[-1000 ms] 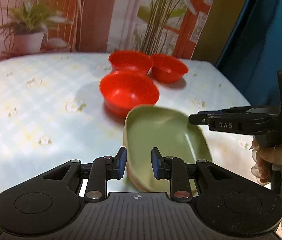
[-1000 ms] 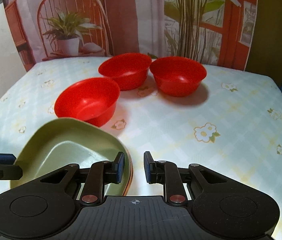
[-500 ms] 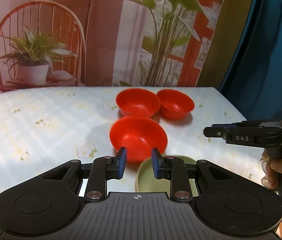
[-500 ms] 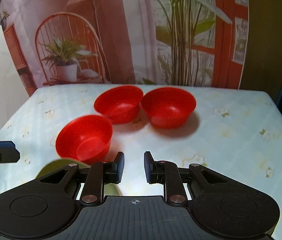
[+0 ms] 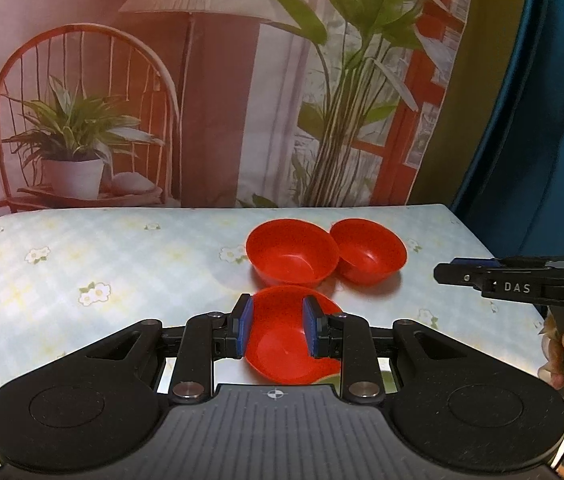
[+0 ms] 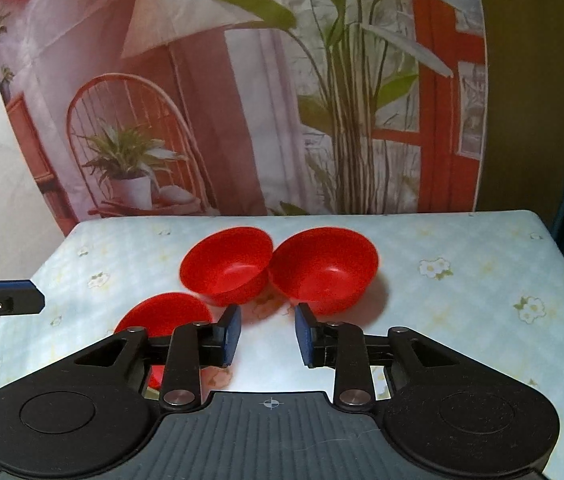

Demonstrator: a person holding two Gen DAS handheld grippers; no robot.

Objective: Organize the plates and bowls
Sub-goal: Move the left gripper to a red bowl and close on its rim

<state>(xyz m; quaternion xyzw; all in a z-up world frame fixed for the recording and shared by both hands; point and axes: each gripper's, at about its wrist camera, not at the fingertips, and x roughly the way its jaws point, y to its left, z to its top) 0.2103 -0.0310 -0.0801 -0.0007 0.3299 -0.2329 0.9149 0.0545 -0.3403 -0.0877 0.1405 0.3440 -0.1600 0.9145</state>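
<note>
Three red bowls stand on the flowered tablecloth. In the left wrist view the nearest bowl (image 5: 285, 340) lies beyond my open, empty left gripper (image 5: 278, 330), with two more behind: a middle one (image 5: 291, 256) and a right one (image 5: 367, 250). A sliver of the green plate (image 5: 327, 380) shows just under the left gripper. In the right wrist view my right gripper (image 6: 268, 334) is open and empty above bare cloth, with the near bowl (image 6: 162, 314) to its left and two bowls (image 6: 228, 266) (image 6: 323, 270) ahead.
The table (image 5: 82, 264) ends at a printed backdrop behind and a blue curtain (image 5: 541, 120) to the right. The right gripper's fingers (image 5: 501, 280) show at the right edge of the left view, and the left gripper's fingertip (image 6: 10, 300) at the left edge of the right view.
Both grippers have pulled back and tilted up from the table. The green plate has dropped almost out of both views. The jaws stay open and empty.
</note>
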